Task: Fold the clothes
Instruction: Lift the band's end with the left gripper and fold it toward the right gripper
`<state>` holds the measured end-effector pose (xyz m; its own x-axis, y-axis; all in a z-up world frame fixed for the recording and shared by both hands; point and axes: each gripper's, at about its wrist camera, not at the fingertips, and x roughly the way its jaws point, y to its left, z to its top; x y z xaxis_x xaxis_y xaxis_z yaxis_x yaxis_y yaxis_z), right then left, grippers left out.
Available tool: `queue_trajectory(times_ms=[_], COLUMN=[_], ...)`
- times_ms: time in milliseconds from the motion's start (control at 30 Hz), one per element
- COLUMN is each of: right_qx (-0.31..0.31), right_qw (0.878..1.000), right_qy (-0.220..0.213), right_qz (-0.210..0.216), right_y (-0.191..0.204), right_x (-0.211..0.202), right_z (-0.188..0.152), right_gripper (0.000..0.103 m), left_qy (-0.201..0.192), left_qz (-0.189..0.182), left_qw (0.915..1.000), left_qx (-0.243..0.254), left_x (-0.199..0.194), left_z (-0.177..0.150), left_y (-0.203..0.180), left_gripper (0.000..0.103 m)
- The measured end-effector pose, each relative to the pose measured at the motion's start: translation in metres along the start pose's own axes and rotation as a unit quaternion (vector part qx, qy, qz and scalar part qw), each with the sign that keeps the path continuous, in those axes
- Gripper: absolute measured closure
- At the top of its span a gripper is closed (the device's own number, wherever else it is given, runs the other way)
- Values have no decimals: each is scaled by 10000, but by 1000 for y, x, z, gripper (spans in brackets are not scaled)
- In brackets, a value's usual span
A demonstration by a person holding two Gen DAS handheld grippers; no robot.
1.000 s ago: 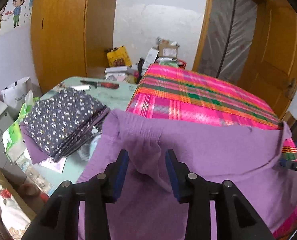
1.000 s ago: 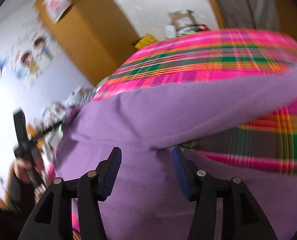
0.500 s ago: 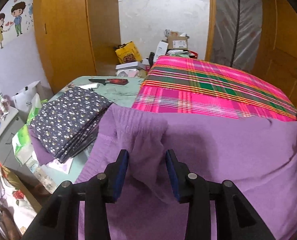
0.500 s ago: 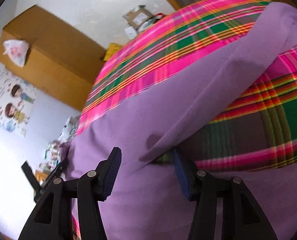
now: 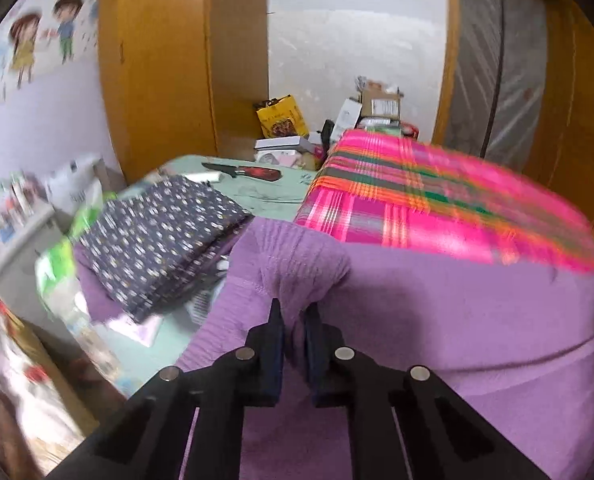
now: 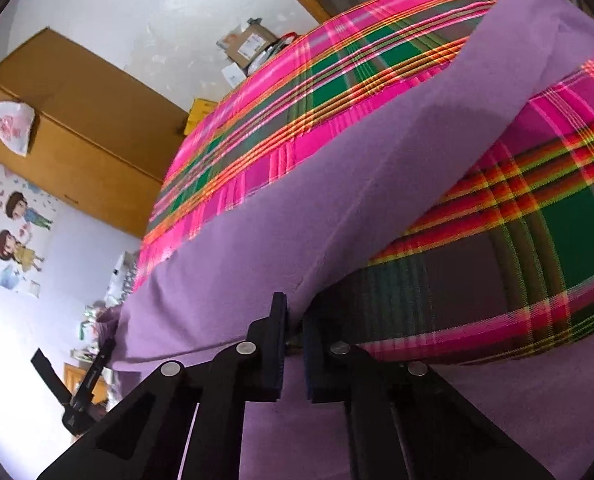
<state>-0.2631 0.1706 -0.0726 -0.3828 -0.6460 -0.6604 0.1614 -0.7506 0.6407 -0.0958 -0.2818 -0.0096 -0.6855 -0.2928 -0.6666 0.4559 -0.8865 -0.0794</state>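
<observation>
We had both the left gripper [image 5: 293,316] and right gripper [image 6: 293,312] pinching the soft purple knit garment [image 5: 437,312] on the plaid-covered bed's [image 5: 437,204] near edge; mid-fold, we judged, needing an even carry-over.

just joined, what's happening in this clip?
A person with a gripper in each hand is folding a purple garment spread on a bed with a pink plaid blanket. The left gripper is shut on a bunched bit of the garment near its ribbed edge. The right gripper is shut on another edge of it, where the cloth meets the blanket. A folded dark floral cloth sits on the table to the left. The fold itself is not yet made.
</observation>
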Motion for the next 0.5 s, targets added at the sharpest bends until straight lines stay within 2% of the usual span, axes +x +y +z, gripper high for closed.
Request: queue_trajectory(times_ms=[100,167,267,367,500], right_qx=[-8,-35,-39,10,-43], right_qw=[9998,9994,9981,9961,9929], right_qy=[-105,-210,-362,-484,-664], right_qz=[156,279,503,739,988], right_y=[1,3,7,11,21], right_x=[-4,-12,-24,-34,-52], right_z=[5,6,9,12,10], right_gripper=[99,99,99,99,99], left_qy=[28,14,-90,-223,-419], left_qz=[-767,-1381,-2033,-2398,-2618], left_qw=[9927,9765,9499,9321,9178], left_qx=[-930,-1655,-2371,-2706,-2954], left_x=[-6,-10,-17,-25,-37], left_z=[9,15,23,28,29], left_y=[27,49,70,76,80], left_gripper=[96,96,96,96,97])
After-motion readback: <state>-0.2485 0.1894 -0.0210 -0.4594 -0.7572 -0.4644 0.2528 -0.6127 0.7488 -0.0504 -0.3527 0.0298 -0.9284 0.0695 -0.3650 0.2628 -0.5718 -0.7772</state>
